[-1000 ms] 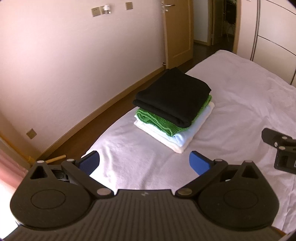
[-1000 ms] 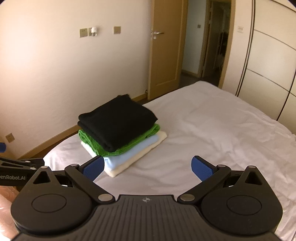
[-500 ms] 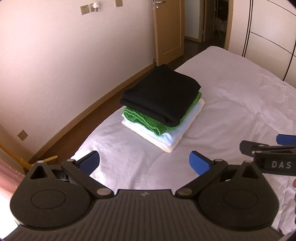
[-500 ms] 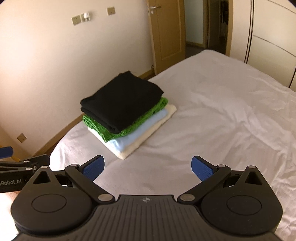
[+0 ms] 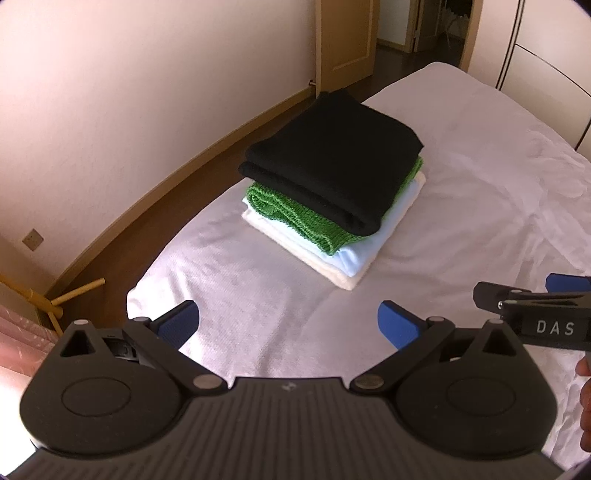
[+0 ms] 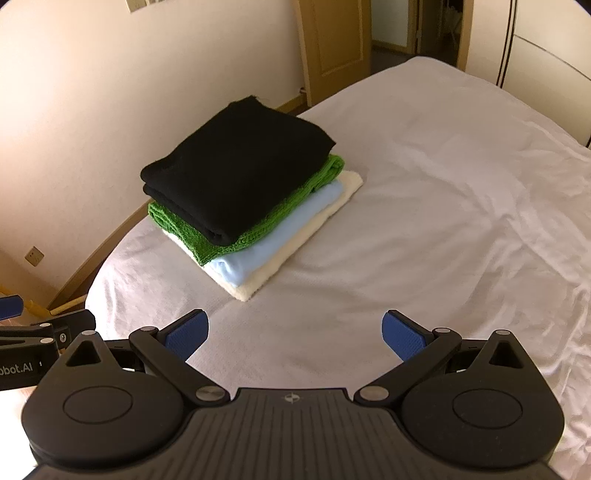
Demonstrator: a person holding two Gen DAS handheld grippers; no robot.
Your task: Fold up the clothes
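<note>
A stack of folded clothes lies near the left edge of a white bed (image 5: pixel 480 192). On top is a black piece (image 5: pixel 332 158), under it a green knit (image 5: pixel 295 218), a light blue piece (image 5: pixel 365 243) and a cream one (image 5: pixel 325 269). The same stack shows in the right wrist view, with the black piece (image 6: pixel 240 166) on top. My left gripper (image 5: pixel 288 325) is open and empty, above the sheet short of the stack. My right gripper (image 6: pixel 293 334) is open and empty too, beside the left one. Neither touches the stack.
The bed (image 6: pixel 461 184) stretches away to the right and back. A wall and a wooden skirting (image 5: pixel 177 177) run along its left side. A wooden door (image 5: pixel 343 33) stands at the back, wardrobe panels (image 5: pixel 546 48) at the far right. A wooden stand (image 5: pixel 55 299) is on the floor left.
Both grippers have tilted downward and come a little nearer the stack, which now sits lower and larger in both views. Both stay open. The stack has not moved.
</note>
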